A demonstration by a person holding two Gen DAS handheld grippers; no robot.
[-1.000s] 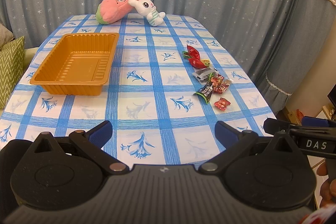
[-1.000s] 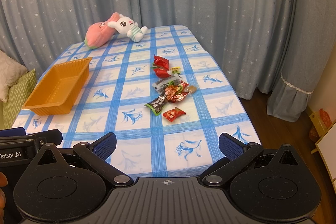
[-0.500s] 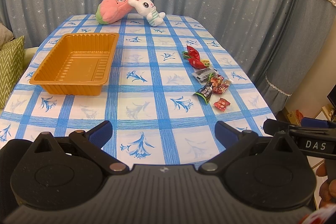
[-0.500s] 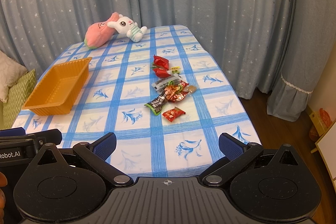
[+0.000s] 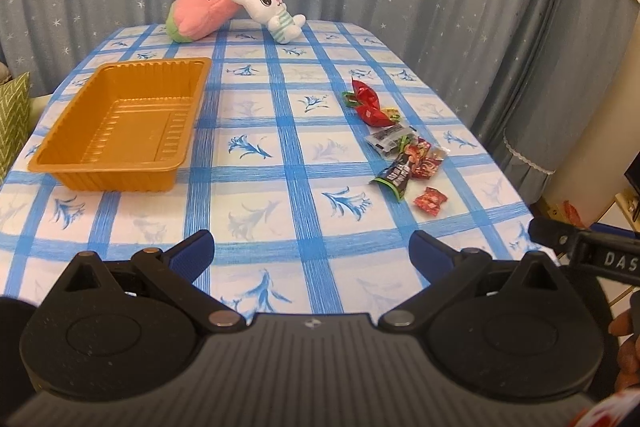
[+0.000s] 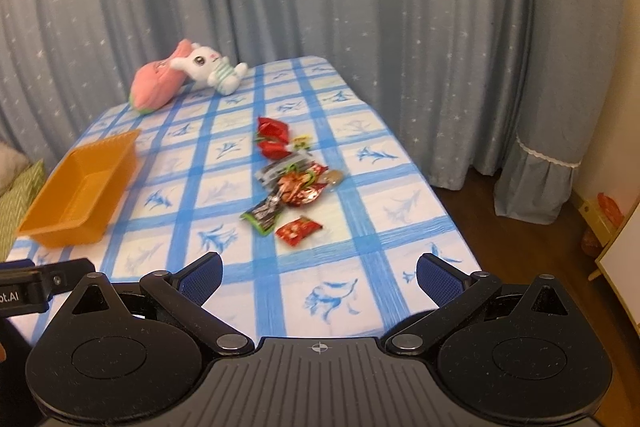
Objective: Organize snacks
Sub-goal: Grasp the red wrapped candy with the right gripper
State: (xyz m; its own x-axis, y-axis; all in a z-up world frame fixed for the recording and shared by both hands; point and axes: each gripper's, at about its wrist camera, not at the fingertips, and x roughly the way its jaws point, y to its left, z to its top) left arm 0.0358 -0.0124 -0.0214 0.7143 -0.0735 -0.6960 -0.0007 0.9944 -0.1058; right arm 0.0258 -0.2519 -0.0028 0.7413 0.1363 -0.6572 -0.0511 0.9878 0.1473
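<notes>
right hand-held gripper (image 6: 318, 273) now nearer snacks (image 6: 289, 175), tray (image 5: 116, 125) unmoved

"DAS" on the right gripper (image 5: 600, 259); apparently "ot.AI" on the left gripper (image 6: 24, 291).

Print on the snack wrappers (image 6: 294, 183) is too blurred to read; the green cushion (image 5: 12, 123) is cut off.

There is one shallow orange plastic tray (image 5: 116, 125), two plush toys, a pink peach-shaped cushion (image 5: 202, 9) and a white rabbit in a striped top (image 5: 272, 13), and one loose cluster of small foil-wrapped snack packets (image 6: 290, 179). Roughly seven or eight packets show, mostly red, two dark; where they overlap, an exact count cannot be made.
</notes>
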